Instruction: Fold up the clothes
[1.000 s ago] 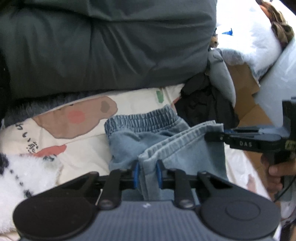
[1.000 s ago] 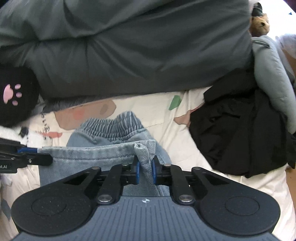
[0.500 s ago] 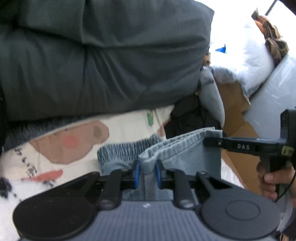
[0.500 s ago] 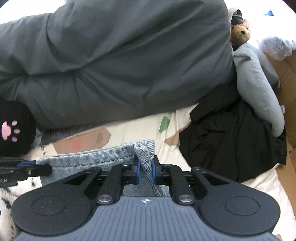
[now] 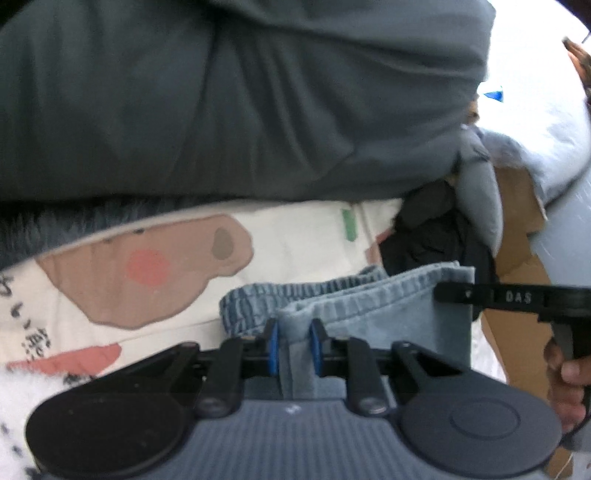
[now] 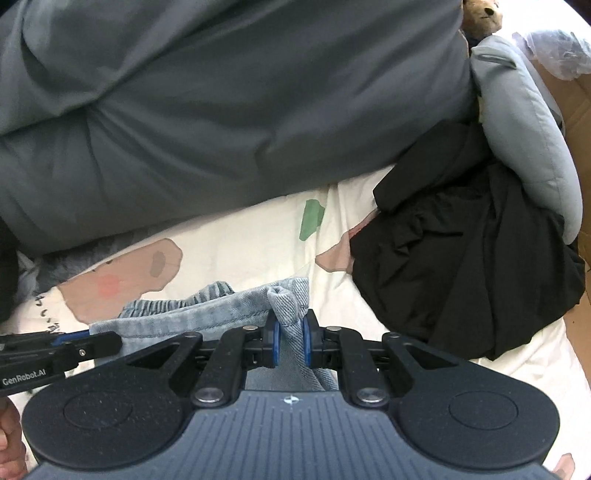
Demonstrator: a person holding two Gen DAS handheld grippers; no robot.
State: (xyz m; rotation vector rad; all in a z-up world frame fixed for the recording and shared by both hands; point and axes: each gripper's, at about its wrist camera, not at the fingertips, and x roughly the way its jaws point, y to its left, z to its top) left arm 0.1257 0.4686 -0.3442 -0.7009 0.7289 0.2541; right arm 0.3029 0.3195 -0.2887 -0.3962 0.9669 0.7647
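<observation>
Both tongs are clamped down on the same piece of denim. The left tongs (image 5: 294,345) have their blue pads pinched on a bunched fold of the light blue jeans (image 5: 388,317), and the right tongs (image 6: 290,341) are squeezed on another gathered corner of the jeans (image 6: 207,314), so there's basically no gap at either pair, just fabric. The hem edge runs stretched between the two, with the elastic waistband (image 5: 295,295) peeking out just behind it. From the left wrist view you can see the right tongs coming in from the side, gripping the far corner, with a hand (image 5: 565,380) on the handle.

The jeans hang just over the bed sheet (image 6: 251,236), a cream one with cartoon prints, though whether the lower part is touching it is hard to tell. Behind that is a big dark grey duvet (image 6: 229,96). Off to the right sits a crumpled black garment (image 6: 461,258), touching a grey pillow (image 6: 524,125), with cardboard (image 6: 580,96) beyond and a teddy bear (image 6: 480,14) up in the corner.
</observation>
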